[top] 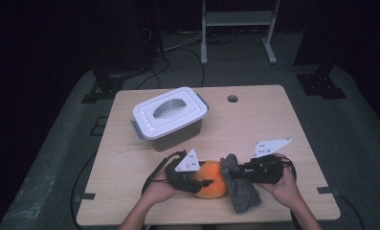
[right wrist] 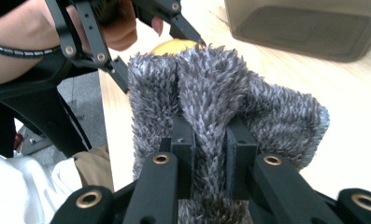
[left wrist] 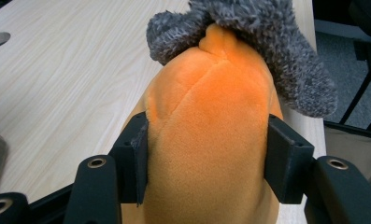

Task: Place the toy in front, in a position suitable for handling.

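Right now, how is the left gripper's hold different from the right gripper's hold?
The left gripper has its jaws spread wide around the orange plush, one jaw on each side; the right gripper has its jaws nearly together, pinching a thin fold of the grey cloth. The plush bulges round and smooth between the left jaws, while the shaggy cloth drapes loosely past the right jaws. Both grippers are shut on soft things that touch each other near the table's front edge.

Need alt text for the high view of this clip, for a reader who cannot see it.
Seen from above, a person's left gripper clamps an orange plush toy while the right gripper pinches a fuzzy grey cloth draped against it, near the front edge of a light wooden table. A closed grey bin with a white lid sits behind them.
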`<state>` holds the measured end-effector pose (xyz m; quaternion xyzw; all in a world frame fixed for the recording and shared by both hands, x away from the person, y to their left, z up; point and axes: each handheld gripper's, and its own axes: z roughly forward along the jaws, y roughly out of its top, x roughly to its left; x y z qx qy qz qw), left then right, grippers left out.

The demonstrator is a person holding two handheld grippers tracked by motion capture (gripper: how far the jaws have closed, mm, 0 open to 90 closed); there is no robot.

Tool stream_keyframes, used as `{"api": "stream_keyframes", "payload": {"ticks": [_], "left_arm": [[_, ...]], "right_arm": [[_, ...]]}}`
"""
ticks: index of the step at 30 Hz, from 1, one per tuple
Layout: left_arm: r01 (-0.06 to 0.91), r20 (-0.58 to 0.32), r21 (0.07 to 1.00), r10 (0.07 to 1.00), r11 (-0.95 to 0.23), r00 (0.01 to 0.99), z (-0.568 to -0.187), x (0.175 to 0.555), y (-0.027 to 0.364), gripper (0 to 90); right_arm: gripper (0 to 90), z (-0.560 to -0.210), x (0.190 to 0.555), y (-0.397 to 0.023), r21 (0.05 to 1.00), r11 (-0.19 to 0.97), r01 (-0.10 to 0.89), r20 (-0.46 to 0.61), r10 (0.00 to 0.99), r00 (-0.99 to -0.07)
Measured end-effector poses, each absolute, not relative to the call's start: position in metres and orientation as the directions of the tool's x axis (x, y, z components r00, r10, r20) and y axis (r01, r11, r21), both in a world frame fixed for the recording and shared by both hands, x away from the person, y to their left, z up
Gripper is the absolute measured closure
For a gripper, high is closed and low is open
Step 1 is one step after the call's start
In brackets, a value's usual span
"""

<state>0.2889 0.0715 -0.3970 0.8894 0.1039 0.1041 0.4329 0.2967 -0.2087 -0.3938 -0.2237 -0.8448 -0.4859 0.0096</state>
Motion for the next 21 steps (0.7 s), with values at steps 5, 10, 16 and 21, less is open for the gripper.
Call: {"api": "stream_keyframes", "payload": {"ticks": [5,10,16,21], "left_arm": [[0.064,0.114,0.786,0.245,-0.615,0.963,-0.400,0.283,0.062,40.9],[0.061,0.115,0.789,0.245,-0.611,0.963,-0.401,0.284,0.062,40.8],[0.103,0.073,0.806,0.270,-0.582,0.960,-0.402,0.289,0.067,40.6],[0.082,0.090,0.805,0.257,-0.587,0.962,-0.403,0.286,0.063,39.9]], "right_arm": [[76.5,-0.377,0.291,-0.208,0.860,0.378,0.344,0.212,0.350,-0.912],[76.4,-0.380,0.291,-0.204,0.845,0.406,0.347,0.200,0.362,-0.911],[76.4,-0.397,0.298,-0.214,0.813,0.427,0.396,0.235,0.383,-0.894],[76.4,-0.380,0.291,-0.211,0.853,0.383,0.354,0.212,0.365,-0.907]]}}
